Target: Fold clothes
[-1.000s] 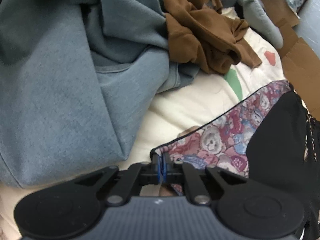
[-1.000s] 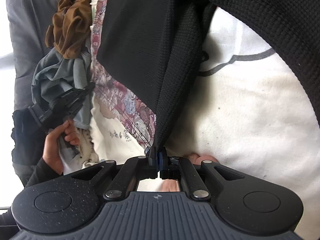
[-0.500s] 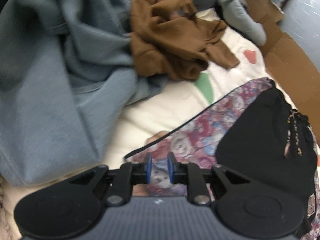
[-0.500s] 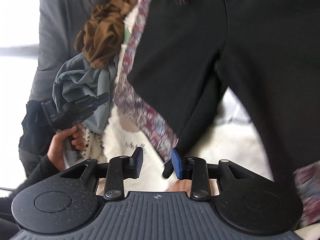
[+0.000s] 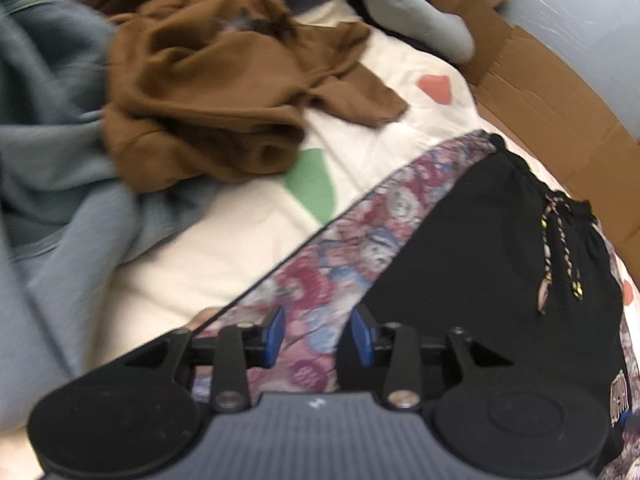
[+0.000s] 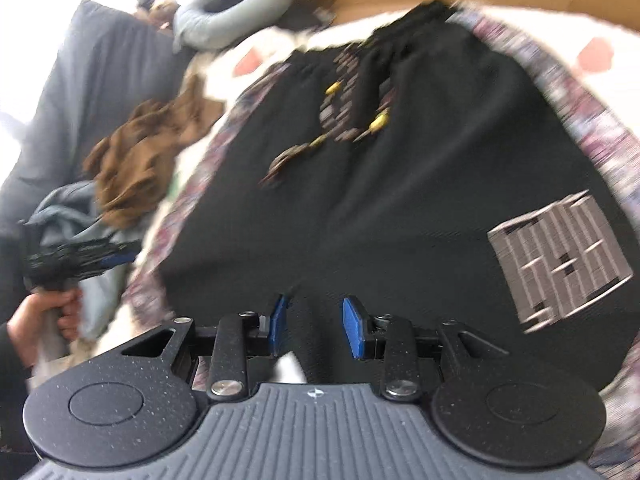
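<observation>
On the far left of the bed lies a heap of blue-grey garments (image 5: 60, 184), with a crumpled brown garment (image 5: 216, 92) against it; both sit well apart from the black shorts (image 5: 492, 264), which lie spread flat on a patterned cloth (image 5: 360, 236) to the right. The left gripper (image 5: 316, 336) hangs over the cloth's near edge with its jaws opening and nothing pinched between the 2 blue pads; only the cloth shows in the gap, below them. The right gripper (image 6: 316, 326) hovers over the shorts' near hem, its 2 pads parted and clear of the fabric.

Risks, as I judge them: both grippers are empty, so the next grasp could catch the patterned cloth along with the shorts, since the 2 layers lie touching, and a fold would then drag the cloth. The drawstring (image 5: 560, 252) lies loose on top and could get trapped in a crease. The heap at left is near enough that a wide swing of the left gripper might snag it. Blur in the right wrist view makes hem edges hard to place.

Under everything is a cream sheet (image 5: 224, 248) with green and red shapes, soft and likely to wrinkle under pulls. Beyond it are brown cardboard (image 5: 536, 92) along the right side, a grey neck pillow (image 6: 228, 20), and a dark grey cushion (image 6: 92, 80) at left before a bright window.
</observation>
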The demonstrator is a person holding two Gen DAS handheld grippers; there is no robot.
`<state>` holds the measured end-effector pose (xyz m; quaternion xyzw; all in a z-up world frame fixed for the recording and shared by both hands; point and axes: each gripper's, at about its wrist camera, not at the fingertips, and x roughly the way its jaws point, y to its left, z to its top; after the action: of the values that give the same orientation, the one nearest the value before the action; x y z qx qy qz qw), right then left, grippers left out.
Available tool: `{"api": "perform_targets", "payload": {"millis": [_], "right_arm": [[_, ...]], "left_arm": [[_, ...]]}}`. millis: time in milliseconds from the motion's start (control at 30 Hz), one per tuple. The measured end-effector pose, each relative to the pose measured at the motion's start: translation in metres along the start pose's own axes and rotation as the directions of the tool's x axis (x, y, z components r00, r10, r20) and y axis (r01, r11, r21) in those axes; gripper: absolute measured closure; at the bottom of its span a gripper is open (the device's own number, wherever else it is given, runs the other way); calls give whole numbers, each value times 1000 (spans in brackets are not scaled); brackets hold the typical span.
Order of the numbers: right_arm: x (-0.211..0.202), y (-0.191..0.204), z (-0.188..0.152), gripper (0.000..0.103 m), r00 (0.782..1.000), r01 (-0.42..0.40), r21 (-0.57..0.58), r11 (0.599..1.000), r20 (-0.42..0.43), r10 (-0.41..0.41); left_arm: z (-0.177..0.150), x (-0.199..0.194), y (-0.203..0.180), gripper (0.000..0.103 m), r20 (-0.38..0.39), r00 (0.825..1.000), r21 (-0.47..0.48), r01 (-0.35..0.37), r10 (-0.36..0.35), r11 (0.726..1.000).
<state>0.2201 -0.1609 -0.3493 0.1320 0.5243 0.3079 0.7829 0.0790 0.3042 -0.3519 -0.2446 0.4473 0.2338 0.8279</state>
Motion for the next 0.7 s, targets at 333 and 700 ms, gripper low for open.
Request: {"api": "perform_targets", "payload": {"millis": [333, 700], "right_arm": [[-5, -33, 10, 68, 947, 322, -176, 930, 85, -311], [-2, -71, -9, 66, 890, 453, -256, 854, 77, -449]], "left_arm": [[11, 31, -50, 43, -3, 999, 160, 34, -34, 987], [9, 60, -72, 43, -22, 999, 245, 30, -26, 969]]}}
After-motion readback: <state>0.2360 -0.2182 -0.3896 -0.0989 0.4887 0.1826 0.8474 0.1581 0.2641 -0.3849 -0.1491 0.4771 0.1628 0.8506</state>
